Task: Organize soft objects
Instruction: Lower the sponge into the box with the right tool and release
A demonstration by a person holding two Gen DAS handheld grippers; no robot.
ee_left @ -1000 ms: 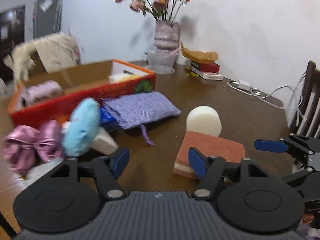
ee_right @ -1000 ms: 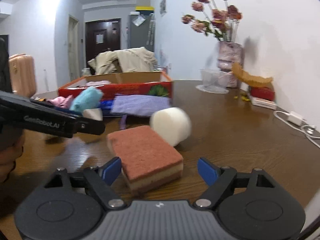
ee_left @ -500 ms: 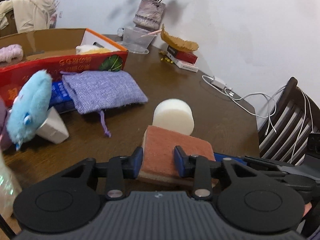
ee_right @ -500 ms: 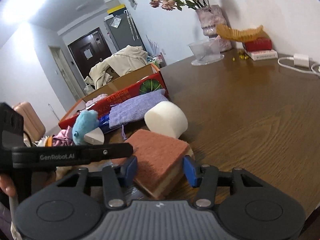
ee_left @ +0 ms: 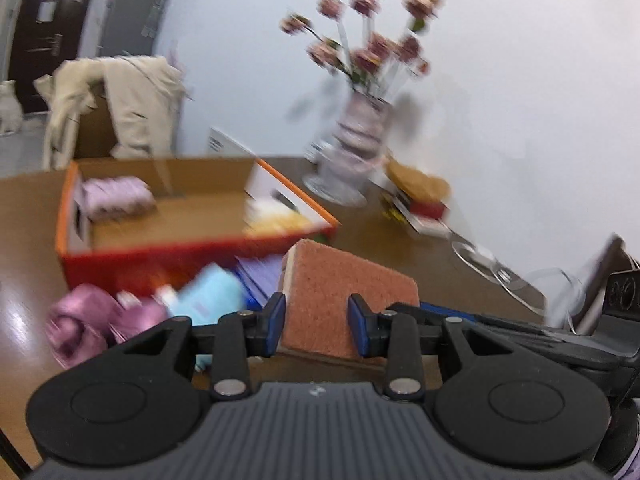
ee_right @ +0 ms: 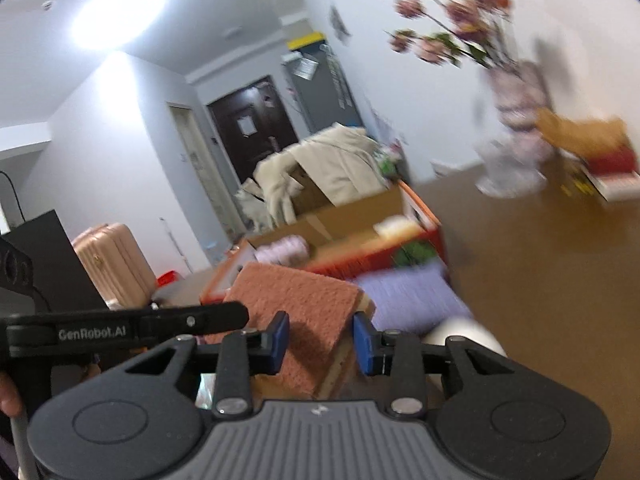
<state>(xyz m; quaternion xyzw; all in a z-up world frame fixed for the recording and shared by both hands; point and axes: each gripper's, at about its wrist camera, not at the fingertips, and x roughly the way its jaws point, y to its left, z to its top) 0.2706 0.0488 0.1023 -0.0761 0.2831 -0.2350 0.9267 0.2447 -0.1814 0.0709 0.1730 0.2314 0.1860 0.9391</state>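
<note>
light: bright ceiling glare [ee_right: 120, 20] — blur: heavy motion smear | edges: fisheye-bent, dark corners

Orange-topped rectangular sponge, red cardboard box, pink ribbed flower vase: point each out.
Orange-topped rectangular sponge [ee_left: 344, 276]: left wrist view, rough top face.
Red cardboard box [ee_left: 168, 258]: left wrist view, front wall.
Pink ribbed flower vase [ee_left: 360, 136]: left wrist view, body.
</note>
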